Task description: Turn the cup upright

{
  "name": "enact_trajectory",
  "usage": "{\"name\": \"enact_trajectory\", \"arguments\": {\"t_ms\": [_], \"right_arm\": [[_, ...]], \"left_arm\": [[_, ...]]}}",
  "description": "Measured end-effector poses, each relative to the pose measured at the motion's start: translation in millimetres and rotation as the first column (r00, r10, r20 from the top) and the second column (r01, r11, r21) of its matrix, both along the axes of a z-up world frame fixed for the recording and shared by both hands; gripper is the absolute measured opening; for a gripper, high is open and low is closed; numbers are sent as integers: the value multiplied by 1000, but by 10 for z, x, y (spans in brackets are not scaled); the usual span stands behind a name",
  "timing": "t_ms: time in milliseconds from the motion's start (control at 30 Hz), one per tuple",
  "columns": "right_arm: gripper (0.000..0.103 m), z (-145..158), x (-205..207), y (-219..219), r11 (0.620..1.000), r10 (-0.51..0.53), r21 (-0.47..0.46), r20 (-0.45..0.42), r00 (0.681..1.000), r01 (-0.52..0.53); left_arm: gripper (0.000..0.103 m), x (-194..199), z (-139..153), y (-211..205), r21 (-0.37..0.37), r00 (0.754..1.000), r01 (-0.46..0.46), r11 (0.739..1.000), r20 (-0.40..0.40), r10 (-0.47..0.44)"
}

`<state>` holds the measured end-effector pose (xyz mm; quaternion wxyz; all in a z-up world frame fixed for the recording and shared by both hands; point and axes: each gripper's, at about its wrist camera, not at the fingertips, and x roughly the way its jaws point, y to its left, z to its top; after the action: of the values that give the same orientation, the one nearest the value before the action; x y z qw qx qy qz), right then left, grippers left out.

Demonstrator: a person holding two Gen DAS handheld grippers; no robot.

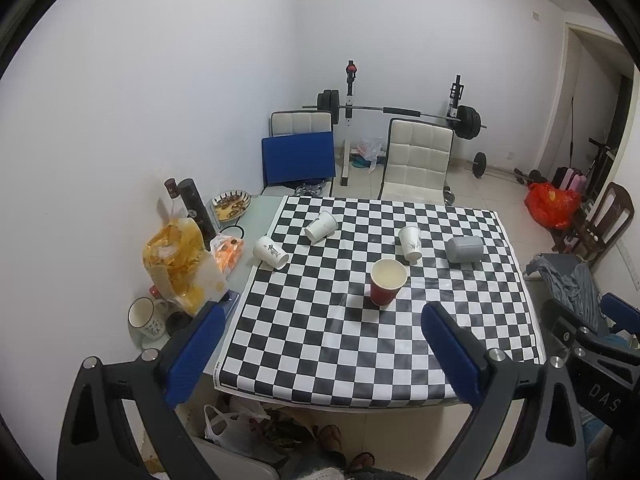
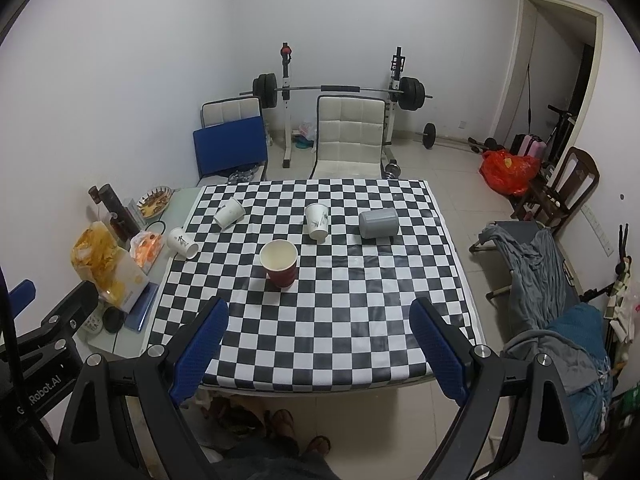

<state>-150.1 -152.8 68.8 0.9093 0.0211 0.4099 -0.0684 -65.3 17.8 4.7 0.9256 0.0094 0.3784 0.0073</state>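
A red paper cup (image 1: pixel 387 282) (image 2: pixel 279 263) stands upright on the checkered cloth (image 1: pixel 320 340) (image 2: pixel 340 320). A grey cup (image 1: pixel 465 249) (image 2: pixel 378 222) lies on its side at the right. A white cup (image 1: pixel 411 242) (image 2: pixel 318 220) stands upside down near the middle. Two more white cups (image 1: pixel 321 226) (image 1: pixel 271 252) (image 2: pixel 229 211) (image 2: pixel 183 242) lie on their sides at the left. My left gripper (image 1: pixel 320 354) and right gripper (image 2: pixel 318 350) are both open and empty, held above the table's near edge.
A snack bag (image 1: pixel 180 264) (image 2: pixel 106 264), dark bottles (image 1: pixel 196 208), a mug (image 1: pixel 146 318) and a bowl (image 1: pixel 232 202) crowd the table's left side. Chairs (image 1: pixel 416 164) and a barbell rack (image 1: pixel 400 110) stand behind. A cot with clothes (image 2: pixel 532 264) stands at the right.
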Motion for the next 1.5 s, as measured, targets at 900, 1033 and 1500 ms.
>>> {"name": "enact_trajectory", "arguments": {"t_ms": [900,1033,1500], "right_arm": [[93,36,174,14,1000,-3,3,0,1000,3],[93,35,185,17,1000,-1,3,0,1000,1],[93,50,257,68,1000,-4,-6,8,1000,4]], "left_arm": [[100,172,18,-31,-7,1000,-6,1000,7,6],[100,172,16,-26,-6,1000,-6,1000,5,6],[100,205,60,-17,-15,1000,-10,1000,16,10]]}}
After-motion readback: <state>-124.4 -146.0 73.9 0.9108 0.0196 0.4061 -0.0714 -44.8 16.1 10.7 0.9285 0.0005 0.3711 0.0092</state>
